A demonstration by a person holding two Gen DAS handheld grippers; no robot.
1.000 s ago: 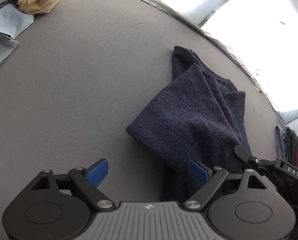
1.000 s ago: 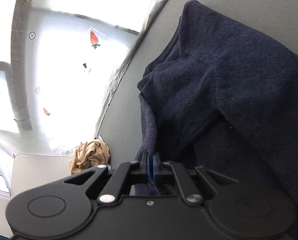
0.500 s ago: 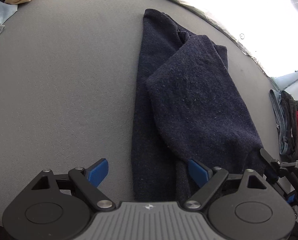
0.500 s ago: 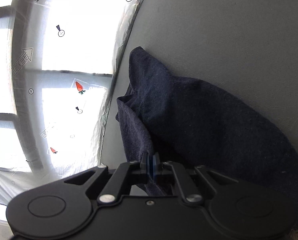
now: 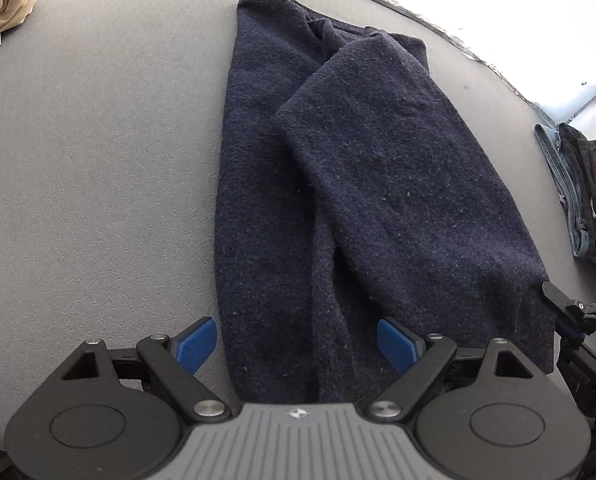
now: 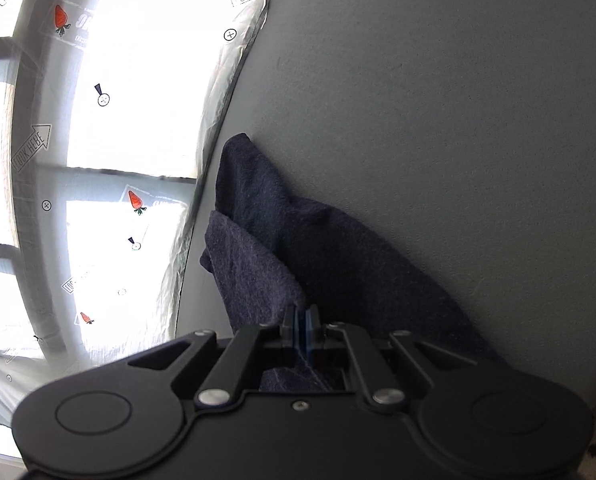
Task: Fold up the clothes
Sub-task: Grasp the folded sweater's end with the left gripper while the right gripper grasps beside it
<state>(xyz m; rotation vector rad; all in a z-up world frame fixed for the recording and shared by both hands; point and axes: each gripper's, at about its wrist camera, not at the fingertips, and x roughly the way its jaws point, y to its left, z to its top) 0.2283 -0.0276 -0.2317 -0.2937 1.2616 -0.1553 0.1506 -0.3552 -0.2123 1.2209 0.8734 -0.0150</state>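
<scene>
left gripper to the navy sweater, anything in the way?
Nothing visible. The left gripper is open above the near end of the navy sweater, with only bare grey table beside it. The right gripper is shut on the sweater's right corner, clear of that path.

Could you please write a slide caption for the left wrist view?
Open left gripper above the navy garment on the grey table; right gripper at its corner.

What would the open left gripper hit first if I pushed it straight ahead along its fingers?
Most likely the navy sweater: its near end lies between the left gripper fingers, with the grey table under it. How far off the cloth is cannot be told.
</scene>
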